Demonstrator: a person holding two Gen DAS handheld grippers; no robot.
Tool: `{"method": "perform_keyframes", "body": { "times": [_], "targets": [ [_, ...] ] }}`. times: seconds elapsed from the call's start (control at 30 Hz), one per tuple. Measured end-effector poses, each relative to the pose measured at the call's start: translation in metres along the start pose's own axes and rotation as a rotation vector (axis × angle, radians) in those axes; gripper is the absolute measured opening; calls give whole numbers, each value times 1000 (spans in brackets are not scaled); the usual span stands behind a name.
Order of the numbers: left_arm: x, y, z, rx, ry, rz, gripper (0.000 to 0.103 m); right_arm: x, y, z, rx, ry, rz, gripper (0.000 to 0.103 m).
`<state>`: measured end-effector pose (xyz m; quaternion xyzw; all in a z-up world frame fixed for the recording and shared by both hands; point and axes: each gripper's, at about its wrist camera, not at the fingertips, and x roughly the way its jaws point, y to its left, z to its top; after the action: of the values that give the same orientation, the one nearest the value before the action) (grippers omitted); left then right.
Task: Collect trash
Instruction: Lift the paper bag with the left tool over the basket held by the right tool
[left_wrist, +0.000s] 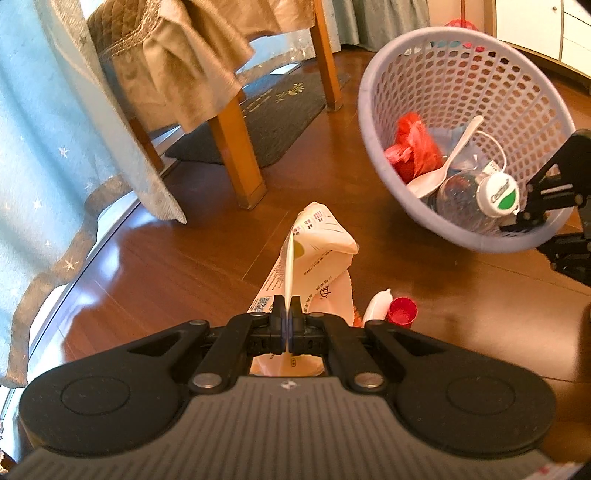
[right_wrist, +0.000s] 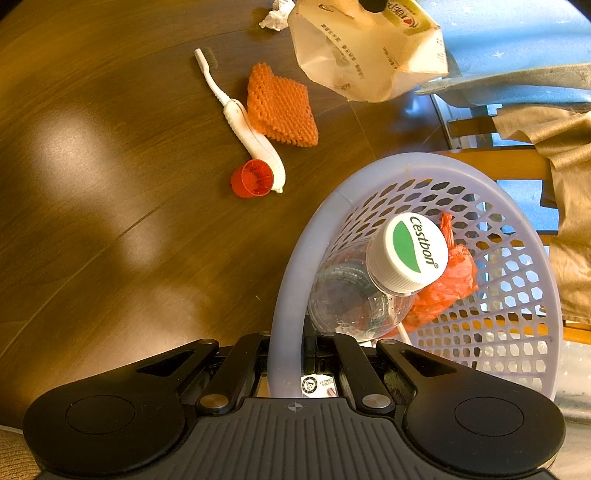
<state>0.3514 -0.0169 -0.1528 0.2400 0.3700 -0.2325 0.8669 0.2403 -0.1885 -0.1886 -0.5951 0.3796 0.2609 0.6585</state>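
Our left gripper (left_wrist: 287, 308) has its jaws squeezed tight on the edge of a cream plastic bag (left_wrist: 317, 254) with printing on it. The bag hangs up off the brown wood floor (left_wrist: 177, 266).

Our right gripper (right_wrist: 291, 345) has its jaws pinched on the rim of a purple basket (right_wrist: 288, 295), which is tipped to one side. Inside the basket we see a clear water bottle (right_wrist: 354, 295) with a white and green cap (right_wrist: 406, 253), a crumpled red bag (right_wrist: 448, 280) and a white spoon (left_wrist: 448, 158).

On the floor near the basket lie a white toothbrush (right_wrist: 243, 122), a small red cup (right_wrist: 251, 179) touching its handle, and an orange foam net (right_wrist: 282, 105) just beside it. A ball of white paper (right_wrist: 275, 16) lies farther off. A wooden table leg (left_wrist: 238, 155) stands by the blue curtain (left_wrist: 44, 110).
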Motion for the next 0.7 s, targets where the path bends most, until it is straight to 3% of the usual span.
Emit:
{"method": "perform_keyframes", "body": {
  "times": [0.43, 0.7],
  "targets": [
    [-14, -3, 15, 13, -36, -41, 0, 0, 1, 0, -15, 2, -4, 0],
    [-35, -13, 47, 36, -113, -121, 0, 0, 3, 0, -33, 4, -10, 0]
  ]
}}
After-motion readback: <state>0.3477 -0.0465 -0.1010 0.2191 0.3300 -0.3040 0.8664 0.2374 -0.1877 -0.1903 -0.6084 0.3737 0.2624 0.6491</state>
